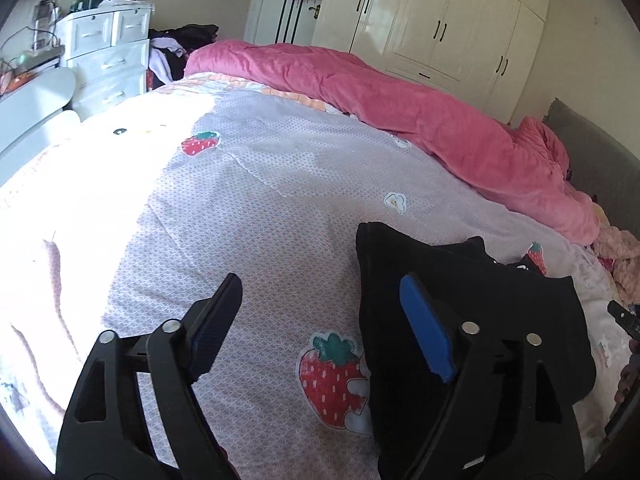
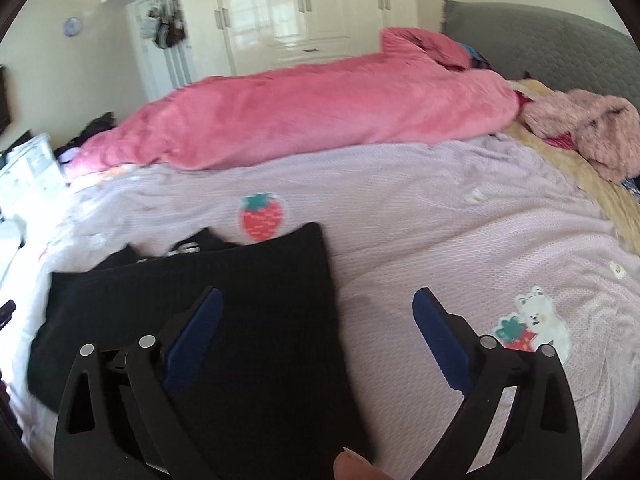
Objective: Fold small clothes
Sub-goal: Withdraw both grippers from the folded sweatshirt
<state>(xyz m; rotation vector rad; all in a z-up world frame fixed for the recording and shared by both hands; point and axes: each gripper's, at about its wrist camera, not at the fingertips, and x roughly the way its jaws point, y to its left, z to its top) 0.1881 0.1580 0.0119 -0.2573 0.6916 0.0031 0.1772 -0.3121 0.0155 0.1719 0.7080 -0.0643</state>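
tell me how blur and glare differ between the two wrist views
Left wrist view: sharp overall, but sunlight blows out the left part of the bedsheet to near white, while the black garment is a dark mass with little detail. Right wrist view: evenly lit, no blown-out patch, yet smeared by motion blur, softening the pink blanket and strawberry print. Both bend straight lines at the rim.

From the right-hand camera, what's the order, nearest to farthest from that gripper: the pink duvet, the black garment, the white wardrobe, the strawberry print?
From the right gripper:
1. Black garment, just beneath its left finger.
2. Strawberry print, just past the garment's far edge.
3. Pink duvet, bunched across the bed's far side.
4. White wardrobe, against the back wall.
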